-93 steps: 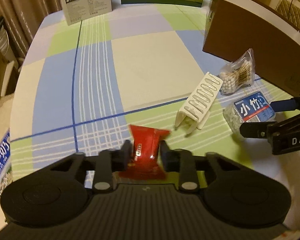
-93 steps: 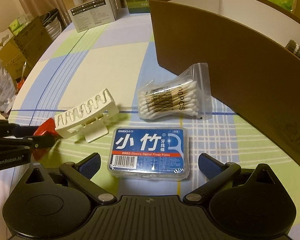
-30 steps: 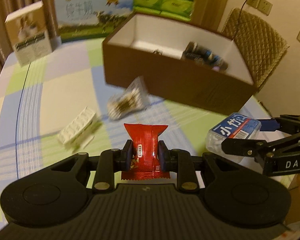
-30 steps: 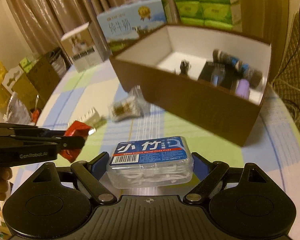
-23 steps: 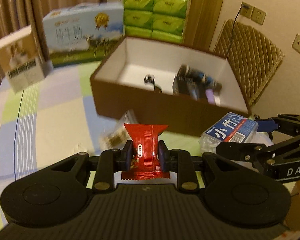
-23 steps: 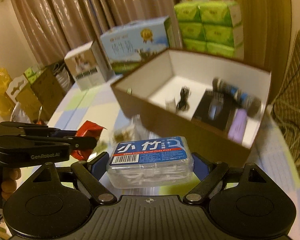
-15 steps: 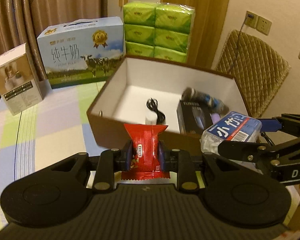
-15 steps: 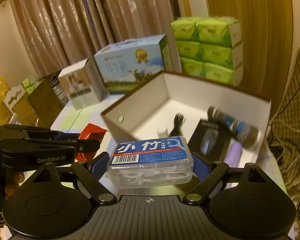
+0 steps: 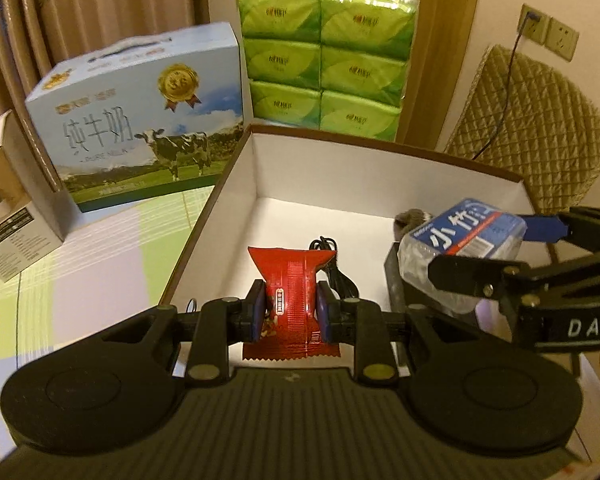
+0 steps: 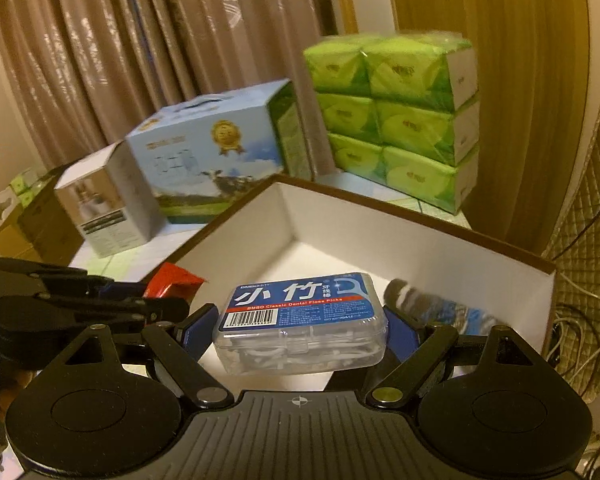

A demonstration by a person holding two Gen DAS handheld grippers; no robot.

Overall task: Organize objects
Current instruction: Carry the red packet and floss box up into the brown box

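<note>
Left gripper (image 9: 290,311) has its fingers closed narrow on a red snack packet (image 9: 291,294), held upright between the pads, with the open brown box (image 9: 380,148) directly ahead of and below the fingertips. Right gripper (image 10: 300,330) has its fingers spread wide and clamped on the ends of a clear dental floss pick case (image 10: 300,320), likewise poised over the box interior. Assessed progress: a black cable (image 9: 332,264) and a rolled striped item (image 10: 432,308) already lie beyond the fingertips in the box; both held items remain unreleased, and whether anything is left on the table is not visible.
</note>
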